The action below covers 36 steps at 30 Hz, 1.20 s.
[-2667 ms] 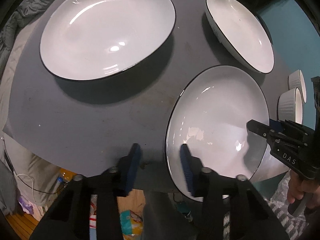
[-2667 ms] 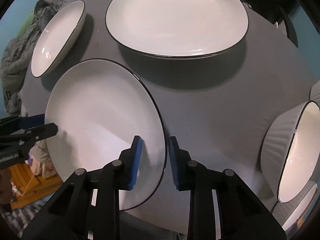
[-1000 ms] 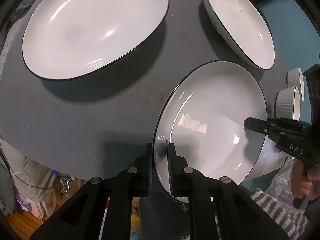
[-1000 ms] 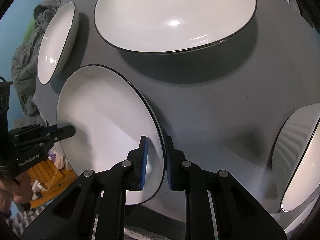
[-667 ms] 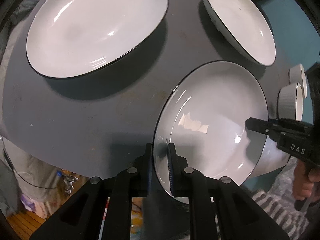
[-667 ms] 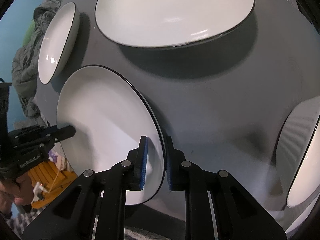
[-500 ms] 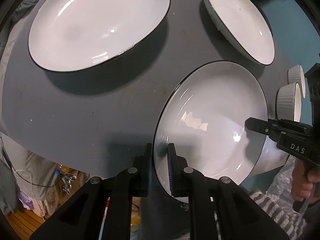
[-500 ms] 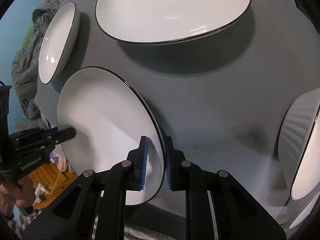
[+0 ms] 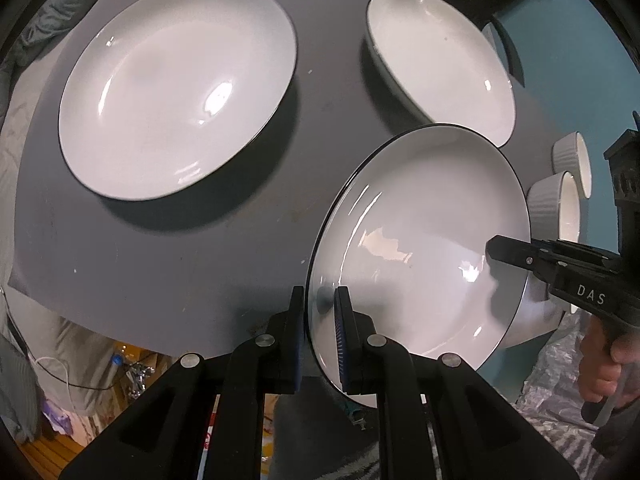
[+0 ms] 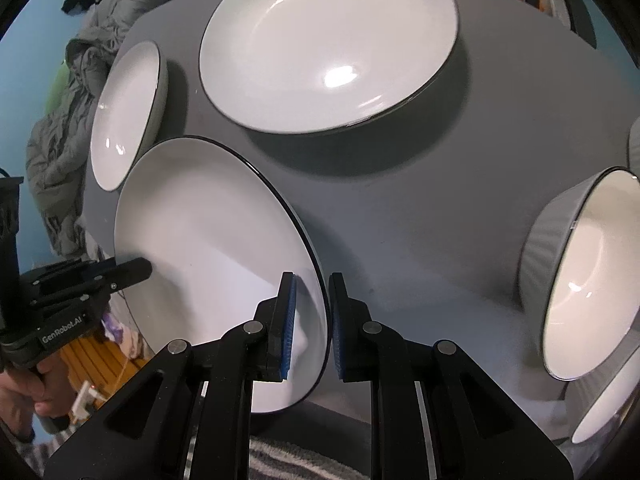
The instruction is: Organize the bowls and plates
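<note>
A: Grippers first, what are they on?
B: Both on the same plate (image 9: 420, 240), glossy white glazed, round, thin black rim line. Left gripper (image 9: 320, 340) is clamped on its near-left rim, blue ribbed pads (image 9: 340, 344) either side of the edge. Right gripper (image 10: 310, 324) pinches the opposite rim, one pad on the white inner face, one behind the edge

A: Where's the plate sitting?
B: At the near edge of the table (image 9: 180, 248), tilted, near side hanging past the table edge. Can't tell whether the far side touches the surface

A: Table surface?
B: Matte grey, flat, a few pale specks and faint scuffs

A: Other dishes?
B: Large plate (image 9: 180, 88), same white glaze and black rim, shallow and wide, lying flat at the far left, well apart from the held one. Deep bowl (image 9: 444, 64) at the far right, white inside, greyish outside wall, just beyond the held plate. Two small ribbed bowls (image 9: 560, 200), fluted white outer walls, smooth inside, side by side at the right. From the right wrist view the nearer ribbed bowl (image 10: 588, 272) shows a thin dark rim

A: Gripper material?
B: Black hard plastic with metal pins at the joints

A: Surroundings?
B: Crumpled grey quilted fabric (image 10: 72, 92) behind the table, teal wall
</note>
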Available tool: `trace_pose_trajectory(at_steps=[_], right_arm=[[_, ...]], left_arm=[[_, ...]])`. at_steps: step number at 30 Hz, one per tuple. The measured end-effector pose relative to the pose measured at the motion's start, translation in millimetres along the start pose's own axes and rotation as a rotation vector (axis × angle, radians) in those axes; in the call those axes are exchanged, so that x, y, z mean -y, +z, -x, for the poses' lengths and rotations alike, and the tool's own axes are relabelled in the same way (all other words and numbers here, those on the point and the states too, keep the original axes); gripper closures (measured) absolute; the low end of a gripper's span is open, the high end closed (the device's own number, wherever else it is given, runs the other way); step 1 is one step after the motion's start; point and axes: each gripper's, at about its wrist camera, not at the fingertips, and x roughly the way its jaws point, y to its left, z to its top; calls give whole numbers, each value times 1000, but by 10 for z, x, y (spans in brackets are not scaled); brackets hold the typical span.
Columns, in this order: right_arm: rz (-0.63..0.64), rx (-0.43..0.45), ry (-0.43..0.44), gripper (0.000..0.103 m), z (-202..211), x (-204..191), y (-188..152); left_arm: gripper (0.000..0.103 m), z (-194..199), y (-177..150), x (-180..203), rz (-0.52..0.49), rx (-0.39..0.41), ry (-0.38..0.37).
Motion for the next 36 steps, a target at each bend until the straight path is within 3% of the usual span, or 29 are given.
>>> trace_pose_trajectory(at_steps=[20,36], right_arm=[[-21,53,-29,87,375,131,299],[-29,37,-26,87,412,419,954]], left_arm=[[90,323,736,140,-10,65,-42],[91,127,1334,414,18,51,-12]])
